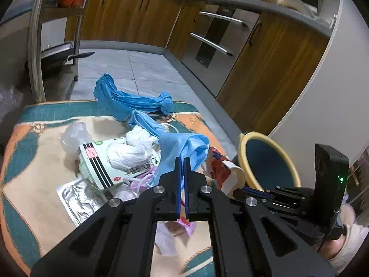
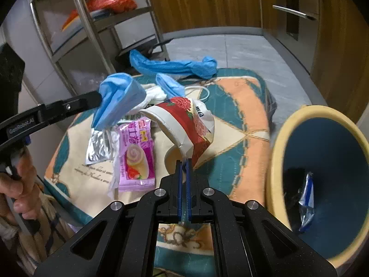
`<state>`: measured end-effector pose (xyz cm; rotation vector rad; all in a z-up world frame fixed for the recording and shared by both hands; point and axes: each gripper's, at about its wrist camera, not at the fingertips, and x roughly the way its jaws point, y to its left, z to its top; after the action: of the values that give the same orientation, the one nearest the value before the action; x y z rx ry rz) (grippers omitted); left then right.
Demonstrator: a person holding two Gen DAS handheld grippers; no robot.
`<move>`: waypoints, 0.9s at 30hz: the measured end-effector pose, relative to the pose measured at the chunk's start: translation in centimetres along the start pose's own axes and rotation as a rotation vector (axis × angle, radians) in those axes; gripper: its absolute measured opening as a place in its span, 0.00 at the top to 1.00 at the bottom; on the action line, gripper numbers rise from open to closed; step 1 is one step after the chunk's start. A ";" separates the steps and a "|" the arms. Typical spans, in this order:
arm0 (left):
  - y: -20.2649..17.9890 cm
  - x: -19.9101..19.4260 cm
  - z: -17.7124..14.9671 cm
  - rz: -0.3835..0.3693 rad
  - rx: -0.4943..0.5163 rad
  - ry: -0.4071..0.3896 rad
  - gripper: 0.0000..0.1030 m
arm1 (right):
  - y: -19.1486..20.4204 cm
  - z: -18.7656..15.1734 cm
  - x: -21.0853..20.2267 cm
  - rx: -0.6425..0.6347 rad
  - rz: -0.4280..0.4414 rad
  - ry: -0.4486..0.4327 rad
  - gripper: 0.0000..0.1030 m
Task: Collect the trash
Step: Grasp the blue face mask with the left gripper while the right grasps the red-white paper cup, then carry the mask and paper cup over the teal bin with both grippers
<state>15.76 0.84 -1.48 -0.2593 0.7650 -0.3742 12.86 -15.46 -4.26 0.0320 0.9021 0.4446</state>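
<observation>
A red-and-white flowered cup (image 2: 193,124) is showing beside a pink wrapper (image 2: 136,154). A blue cloth (image 2: 117,97) is hanging over a teal-and-orange rug (image 2: 242,143); the bin (image 2: 322,173) is showing yellow outside, blue inside.

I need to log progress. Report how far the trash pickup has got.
Done: one blue-white wrapper lies inside the bin. In hand: the left gripper is shut on light blue cloth; the right gripper is shut on a crushed floral paper cup. Left on the mat: pink snack packet, foil pouch, box, dark blue cloth.
</observation>
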 end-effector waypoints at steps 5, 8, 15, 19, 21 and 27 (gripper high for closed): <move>0.4 -0.6 -0.2 -0.082 -0.085 -0.013 0.99 | -1.0 -0.3 -2.6 0.031 -0.002 -0.046 0.96; 0.1 -0.7 -0.3 -0.109 -0.099 -0.016 0.99 | -1.5 -0.5 -4.1 0.046 -0.007 -0.074 0.96; -0.9 -1.2 0.2 -0.120 -0.099 -0.051 0.99 | -2.9 -1.2 -7.0 0.086 -0.026 -0.129 0.96; -0.9 -2.5 1.1 -0.127 -0.128 -0.133 0.99 | -3.7 -1.6 -7.8 0.107 -0.031 -0.142 0.96; -1.0 -3.2 1.6 -0.127 -0.137 -0.166 0.99 | -4.1 -1.8 -7.9 0.115 -0.034 -0.144 0.96; -2.4 -3.9 2.7 -0.154 -0.137 -0.199 0.99 | -5.1 -2.2 -8.4 0.133 -0.046 -0.151 0.96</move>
<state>14.58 0.61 3.71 -0.4793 0.5765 -0.4351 8.50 -23.74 -0.39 0.1648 0.7809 0.3344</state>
